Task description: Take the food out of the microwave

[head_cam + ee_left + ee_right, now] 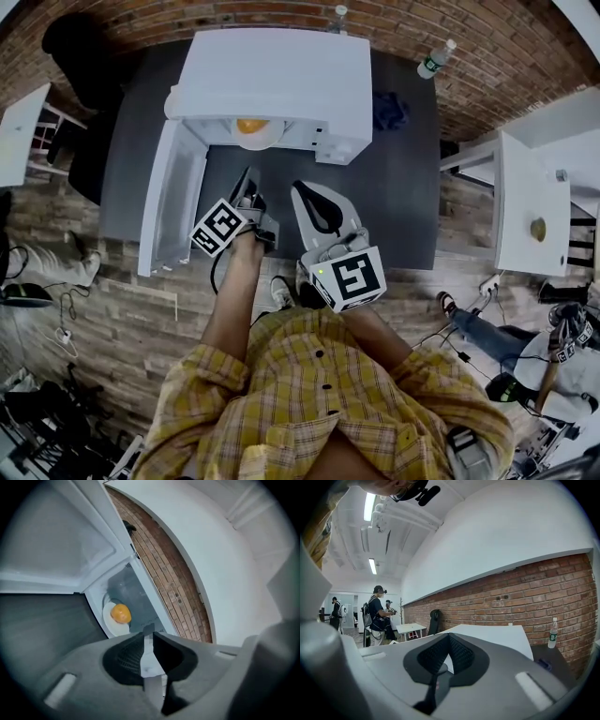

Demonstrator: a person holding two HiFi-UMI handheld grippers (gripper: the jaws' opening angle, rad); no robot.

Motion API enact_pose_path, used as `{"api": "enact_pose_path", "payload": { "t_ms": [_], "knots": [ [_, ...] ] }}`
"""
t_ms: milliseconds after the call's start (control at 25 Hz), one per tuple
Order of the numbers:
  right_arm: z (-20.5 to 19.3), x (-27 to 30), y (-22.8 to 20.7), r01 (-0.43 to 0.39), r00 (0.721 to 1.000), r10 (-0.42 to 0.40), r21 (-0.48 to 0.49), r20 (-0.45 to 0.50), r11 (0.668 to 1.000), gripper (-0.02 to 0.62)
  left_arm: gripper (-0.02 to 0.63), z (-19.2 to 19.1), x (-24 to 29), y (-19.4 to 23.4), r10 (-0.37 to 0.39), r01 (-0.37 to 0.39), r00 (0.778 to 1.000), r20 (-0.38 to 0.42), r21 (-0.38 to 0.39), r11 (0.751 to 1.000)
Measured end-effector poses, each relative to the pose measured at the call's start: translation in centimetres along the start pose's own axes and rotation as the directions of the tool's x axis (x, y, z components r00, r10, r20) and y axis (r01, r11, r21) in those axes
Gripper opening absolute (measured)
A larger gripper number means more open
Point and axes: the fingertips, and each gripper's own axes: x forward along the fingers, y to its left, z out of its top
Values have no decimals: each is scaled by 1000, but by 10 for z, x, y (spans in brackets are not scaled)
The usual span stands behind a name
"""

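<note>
The left tool (150,631), jaws slightly parted and empty, faces the orange food (121,613) on its plate (110,624) inside the open microwave (281,75) ahead, nearer it than the closed, empty right tool (300,188).

No text, label, brand, number or sign is legible here.

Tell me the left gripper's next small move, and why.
Probably ease the left gripper forward toward the near rim of the white plate. The microwave door stands open, the orange food sits on that plate inside, and the jaws are slightly apart with nothing between them, not yet at the opening.
</note>
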Motion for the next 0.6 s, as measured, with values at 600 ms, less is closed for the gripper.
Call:
{"api": "enact_pose_path", "payload": {
  "t_ms": [600],
  "knots": [
    [-14, 7, -10, 0, 1000, 0, 9, -28, 1000, 1, 109, -11, 42, 72, -7, 58, 993, 119, -429, 902]
  ]
}}
